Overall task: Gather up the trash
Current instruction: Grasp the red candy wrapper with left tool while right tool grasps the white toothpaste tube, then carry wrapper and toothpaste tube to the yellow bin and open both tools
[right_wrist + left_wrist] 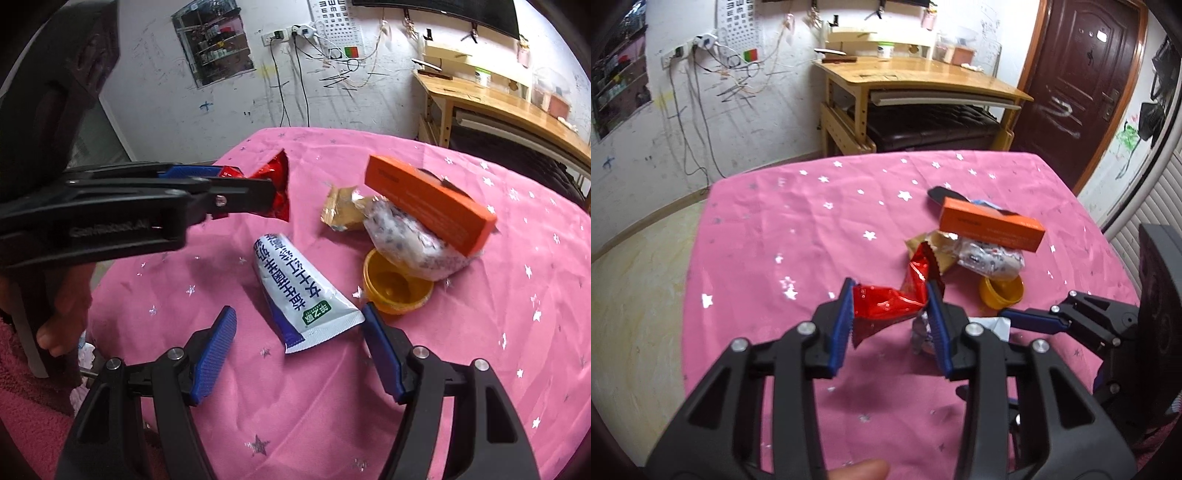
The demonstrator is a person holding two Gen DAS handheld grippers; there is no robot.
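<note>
My left gripper (891,301) is shut on a crumpled red foil wrapper (890,302) and holds it above the pink tablecloth (768,236); it also shows in the right wrist view (275,177). My right gripper (299,325) is open, its fingers on either side of the flat end of a white and blue tube (299,295) lying on the cloth. Beyond lie an orange box (428,203) on a clear printed bag (402,240), a yellow lid (395,291) and a gold wrapper (343,210).
The table is round with its edge close on the left. A wooden desk (923,77) and a dark door (1082,74) stand behind. A black flat object (942,194) lies behind the orange box (993,225).
</note>
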